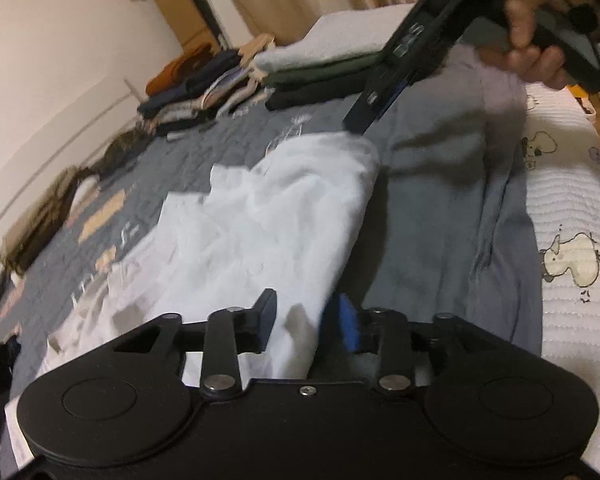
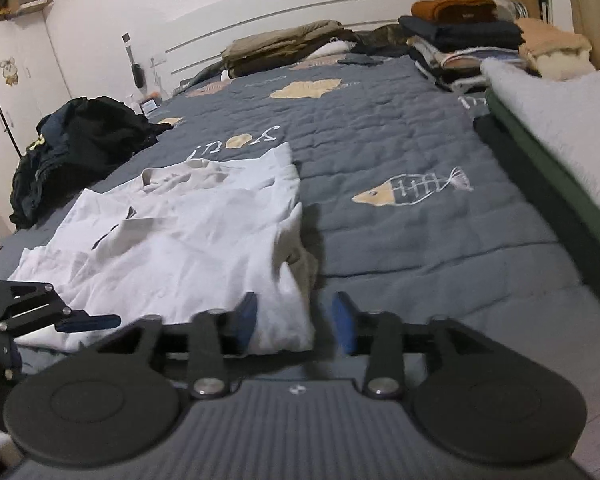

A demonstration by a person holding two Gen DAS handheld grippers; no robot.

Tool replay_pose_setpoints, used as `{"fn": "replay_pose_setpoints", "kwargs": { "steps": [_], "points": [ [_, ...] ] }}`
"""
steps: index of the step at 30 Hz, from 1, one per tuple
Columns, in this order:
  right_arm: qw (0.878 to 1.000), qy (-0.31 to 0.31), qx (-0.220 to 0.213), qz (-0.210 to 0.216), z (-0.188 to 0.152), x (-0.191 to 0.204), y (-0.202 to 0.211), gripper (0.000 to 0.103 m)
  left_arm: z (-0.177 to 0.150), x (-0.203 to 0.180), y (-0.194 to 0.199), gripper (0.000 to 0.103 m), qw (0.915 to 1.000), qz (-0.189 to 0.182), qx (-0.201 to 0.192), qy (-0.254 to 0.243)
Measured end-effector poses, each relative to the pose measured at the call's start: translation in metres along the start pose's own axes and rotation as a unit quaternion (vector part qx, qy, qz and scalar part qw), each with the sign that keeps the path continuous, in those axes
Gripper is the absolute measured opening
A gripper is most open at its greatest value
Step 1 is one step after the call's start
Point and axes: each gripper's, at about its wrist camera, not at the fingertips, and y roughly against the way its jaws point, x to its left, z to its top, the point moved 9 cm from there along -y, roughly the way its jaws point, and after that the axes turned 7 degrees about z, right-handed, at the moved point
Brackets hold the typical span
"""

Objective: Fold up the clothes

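A white T-shirt (image 1: 284,216) lies partly folded and rumpled on the grey quilt (image 2: 400,140), its collar at the far end (image 2: 180,174). My left gripper (image 1: 306,320) is open at the shirt's near edge, and a fold of white cloth lies loosely between its fingers, clear of the blue pad. My right gripper (image 2: 294,320) is open too, at the shirt's near right corner, which lies between the pads without being pinched. In the left wrist view a hand holds the right gripper (image 1: 360,122) over the shirt's far corner. One finger (image 2: 96,322) of the left gripper shows at the left edge.
Stacks of folded clothes (image 1: 320,68) (image 2: 460,40) stand along the far side of the bed. A dark heap of unfolded clothes (image 2: 80,148) lies left of the shirt. A grey sheet (image 1: 440,200) and a white quilted pad with animal prints (image 1: 572,208) lie to the right.
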Motion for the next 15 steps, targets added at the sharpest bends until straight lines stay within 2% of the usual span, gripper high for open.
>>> {"fn": "replay_pose_setpoints", "kwargs": {
  "steps": [6,7,8,9,10,11,15],
  "points": [
    [0.999,-0.039,0.015,-0.026,-0.009,-0.01,-0.019,0.041,-0.006,-0.007,-0.011,0.037,0.9994,0.025,0.01,-0.022],
    [0.998,-0.057,0.021,-0.026,-0.012,-0.014,-0.023,0.032,-0.007,-0.008,-0.013,0.037,0.9992,0.029,0.012,-0.025],
    [0.997,-0.074,0.028,-0.021,-0.015,-0.016,-0.026,0.012,-0.009,-0.009,-0.015,0.036,0.9991,0.031,0.014,-0.027],
    [0.995,-0.09,0.033,-0.017,-0.017,-0.019,-0.028,0.011,-0.01,-0.009,-0.017,0.034,0.999,0.031,0.016,-0.03],
    [0.995,-0.099,0.03,-0.015,-0.017,-0.02,-0.027,0.009,-0.011,-0.01,-0.018,0.021,0.9989,0.03,0.016,-0.033],
    [0.994,-0.104,0.023,-0.013,-0.015,-0.02,-0.024,0.008,-0.011,-0.01,-0.019,0.013,0.9988,0.029,0.016,-0.037],
    [0.991,-0.129,-0.027,0.007,0.002,-0.017,0.003,0.006,-0.001,-0.003,-0.012,0.006,0.9998,0.014,0.007,-0.013]
  ]
}}
